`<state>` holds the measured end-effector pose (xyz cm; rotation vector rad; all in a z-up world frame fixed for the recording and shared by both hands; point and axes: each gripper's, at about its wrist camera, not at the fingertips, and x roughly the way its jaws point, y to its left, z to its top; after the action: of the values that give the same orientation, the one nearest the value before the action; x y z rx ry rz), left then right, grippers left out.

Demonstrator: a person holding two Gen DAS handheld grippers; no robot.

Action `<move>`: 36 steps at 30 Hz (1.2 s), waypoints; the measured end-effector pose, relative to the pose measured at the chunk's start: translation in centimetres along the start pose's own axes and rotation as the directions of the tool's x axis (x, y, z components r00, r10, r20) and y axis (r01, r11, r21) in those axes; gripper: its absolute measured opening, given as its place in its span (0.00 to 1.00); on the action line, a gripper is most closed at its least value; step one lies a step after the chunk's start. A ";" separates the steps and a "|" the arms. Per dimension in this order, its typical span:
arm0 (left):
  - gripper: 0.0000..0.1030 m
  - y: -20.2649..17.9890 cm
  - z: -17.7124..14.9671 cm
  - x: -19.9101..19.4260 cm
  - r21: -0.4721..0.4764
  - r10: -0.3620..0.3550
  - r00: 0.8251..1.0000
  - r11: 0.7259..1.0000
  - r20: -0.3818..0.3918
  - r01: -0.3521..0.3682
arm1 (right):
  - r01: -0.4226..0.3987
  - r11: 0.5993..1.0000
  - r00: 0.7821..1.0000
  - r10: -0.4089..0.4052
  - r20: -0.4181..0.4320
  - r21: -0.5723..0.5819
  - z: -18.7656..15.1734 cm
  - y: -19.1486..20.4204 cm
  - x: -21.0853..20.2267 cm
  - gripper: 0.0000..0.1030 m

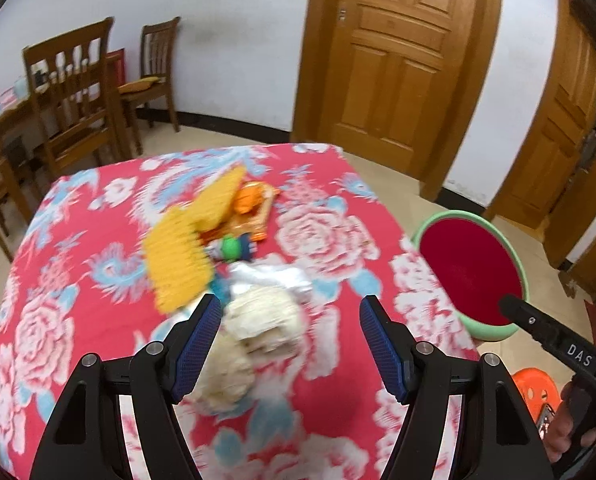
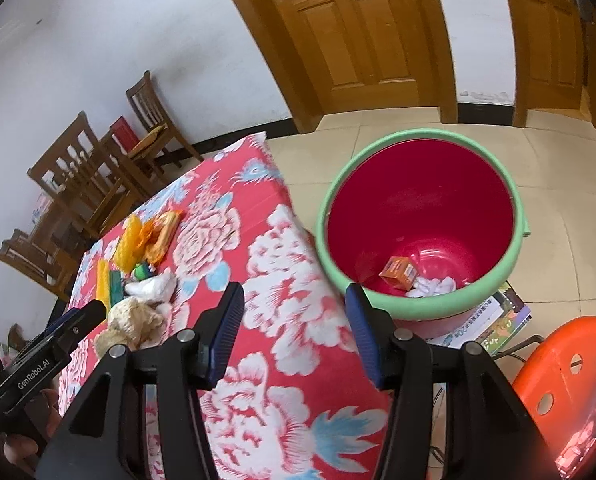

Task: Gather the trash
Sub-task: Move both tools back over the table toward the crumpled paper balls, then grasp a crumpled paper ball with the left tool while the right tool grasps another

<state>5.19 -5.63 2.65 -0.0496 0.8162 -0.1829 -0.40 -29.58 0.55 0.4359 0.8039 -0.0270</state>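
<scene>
On the red flowered tablecloth (image 1: 330, 184) lies a heap of trash: a crumpled cream paper wad (image 1: 258, 320), a white tissue (image 1: 274, 276), yellow wrappers (image 1: 178, 264), an orange packet (image 1: 250, 200) and a small green thing (image 1: 231, 247). My left gripper (image 1: 290, 320) hangs open just above the cream wad (image 2: 134, 316), its pads clear of it. My right gripper (image 2: 294, 300) is open and empty over the table's right edge, next to the bin. The bin (image 2: 418, 136) is red with a green rim. It holds an orange box (image 2: 398, 272) and white tissue (image 2: 434, 286).
The bin (image 1: 430, 220) stands on books (image 2: 498, 320) on the tiled floor, right of the table. An orange plastic stool (image 2: 570, 360) is at the near right. Wooden chairs (image 1: 78, 92) and a table stand at the far left, wooden doors (image 1: 398, 60) behind.
</scene>
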 end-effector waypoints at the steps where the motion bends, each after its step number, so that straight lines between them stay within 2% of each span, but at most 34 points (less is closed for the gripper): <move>1: 0.71 0.6 -0.2 -0.1 -0.006 0.008 1.000 1.000 0.002 -0.008 | -0.001 1.000 1.000 0.001 -0.003 -0.005 -0.1 0.3 0.1 0.53; 7: 0.71 3.4 -1.2 0.0 -0.045 0.048 0.999 0.998 -0.013 -0.048 | -0.012 0.999 1.000 0.011 -0.020 -0.031 -0.8 2.2 0.6 0.58; 17: 0.71 6.3 -3.2 1.9 -0.103 0.068 0.995 0.992 -0.076 -0.076 | -0.021 0.997 0.999 0.017 -0.049 -0.072 -1.6 4.7 1.5 0.59; 24: 0.71 6.9 -4.0 2.5 -0.131 0.011 0.997 0.991 -0.080 -0.021 | -0.024 0.995 0.998 0.018 -0.059 -0.095 -1.9 6.0 2.0 0.59; 31: 0.71 6.9 -4.7 3.4 -0.167 -0.090 0.991 0.983 -0.098 0.073 | -0.029 0.993 0.997 0.022 -0.068 -0.114 -2.3 7.2 2.4 0.59; 32: 0.69 6.9 -4.9 3.5 -0.173 -0.099 0.990 0.982 -0.099 0.081 | -0.030 0.993 0.997 0.022 -0.068 -0.115 -2.3 7.3 2.4 0.59; 34: 0.57 6.9 -5.0 3.5 -0.175 -0.117 0.989 0.980 -0.093 0.100 | -0.031 0.992 0.997 0.023 -0.070 -0.120 -2.4 7.5 2.4 0.59; 36: 0.51 6.8 -5.0 3.3 -0.175 -0.131 0.988 0.978 -0.088 0.114 | -0.032 0.992 0.997 0.023 -0.071 -0.125 -2.4 7.7 2.5 0.59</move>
<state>4.78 0.64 -3.93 -0.2537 0.9270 -0.2333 1.13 -21.29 0.19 0.3299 0.8627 0.0643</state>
